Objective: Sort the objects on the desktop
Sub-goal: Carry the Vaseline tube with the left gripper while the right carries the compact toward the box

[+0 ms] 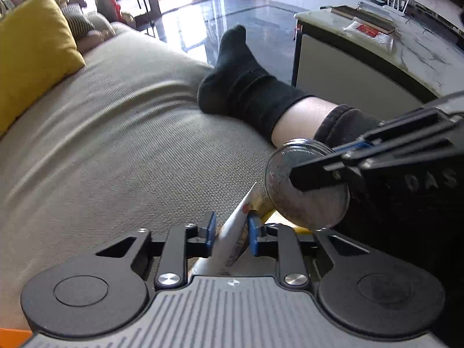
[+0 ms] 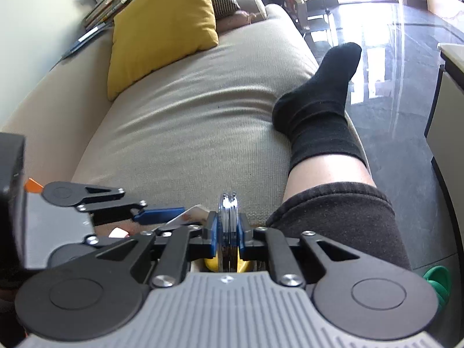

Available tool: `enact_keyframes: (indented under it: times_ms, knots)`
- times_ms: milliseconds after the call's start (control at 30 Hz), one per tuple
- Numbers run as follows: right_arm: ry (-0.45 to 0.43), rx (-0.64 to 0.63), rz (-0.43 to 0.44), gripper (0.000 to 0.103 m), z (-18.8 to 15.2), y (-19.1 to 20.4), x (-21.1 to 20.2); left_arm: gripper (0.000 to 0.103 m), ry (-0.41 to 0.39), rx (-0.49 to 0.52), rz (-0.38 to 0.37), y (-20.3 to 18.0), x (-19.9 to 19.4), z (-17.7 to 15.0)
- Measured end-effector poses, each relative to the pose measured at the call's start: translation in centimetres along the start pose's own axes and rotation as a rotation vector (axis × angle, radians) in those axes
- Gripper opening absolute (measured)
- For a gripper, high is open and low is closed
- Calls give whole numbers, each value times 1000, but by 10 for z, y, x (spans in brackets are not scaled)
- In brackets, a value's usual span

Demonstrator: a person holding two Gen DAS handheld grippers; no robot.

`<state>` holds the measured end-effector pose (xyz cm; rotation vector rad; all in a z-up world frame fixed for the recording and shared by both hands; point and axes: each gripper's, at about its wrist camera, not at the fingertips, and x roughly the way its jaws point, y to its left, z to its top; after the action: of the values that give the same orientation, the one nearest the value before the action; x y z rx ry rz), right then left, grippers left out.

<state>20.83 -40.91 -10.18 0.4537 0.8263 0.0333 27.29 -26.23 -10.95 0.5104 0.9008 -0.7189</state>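
Left gripper fingers pinching a white printed flat packet, right gripper fingers clamped on a round clear-lidded tin, beige ribbed sofa beyond both.

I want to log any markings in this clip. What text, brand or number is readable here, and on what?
"DAS": raised letters on the black body of the right gripper, left wrist view; cut off at the frame edge.
White tube in the left gripper: print too blurred.
Red label on the white packet: too small.
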Motion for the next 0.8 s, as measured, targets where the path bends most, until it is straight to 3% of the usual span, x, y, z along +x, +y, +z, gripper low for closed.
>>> enact_keyframes:
  times_ms: [100,367,600,800]
  knots:
    - [-30,-25,-6,14,-1,4,-5,16,-35,-7,76,1,-19,-6]
    - [-109,-158,-39,14,-11,39,-35,13,-177,-242,145,15,-84,-54]
    - [-116,-227,96,14,-26,95,-75,13,-369,-393,200,15,-183,-93]
    - [-100,-311,244,14,-42,158,-105,13,-465,-472,262,23,-259,-131]
